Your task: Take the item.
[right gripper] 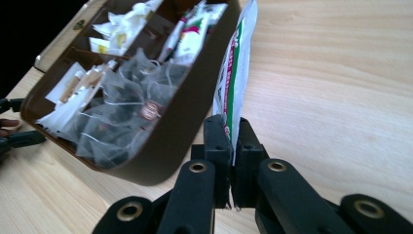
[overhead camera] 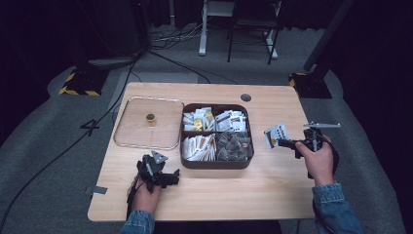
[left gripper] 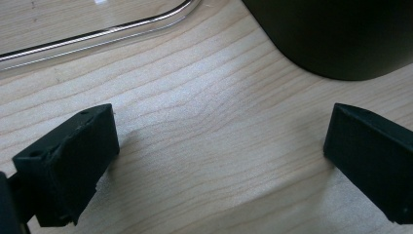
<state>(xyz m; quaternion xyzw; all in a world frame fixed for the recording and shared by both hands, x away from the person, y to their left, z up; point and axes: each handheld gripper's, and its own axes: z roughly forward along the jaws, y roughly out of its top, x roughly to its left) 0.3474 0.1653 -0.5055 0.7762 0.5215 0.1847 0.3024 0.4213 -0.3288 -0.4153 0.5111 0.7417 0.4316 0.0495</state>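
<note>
A white packet (right gripper: 233,83) striped red and green, dark brown box (right gripper: 180,131), pale wood table (right gripper: 336,87).

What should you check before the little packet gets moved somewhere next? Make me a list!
1. Right tongs pinch the packet tightly: ok.
2. Packet lifted off the table, beside the brown box: ok.
3. Left tongs open, holding nothing: ok.
4. Left tongs out of the packet's way: ok.
5. Clear lid off the box, lying flat beside it: ok.
6. Where the packet should go: cannot tell.
</note>
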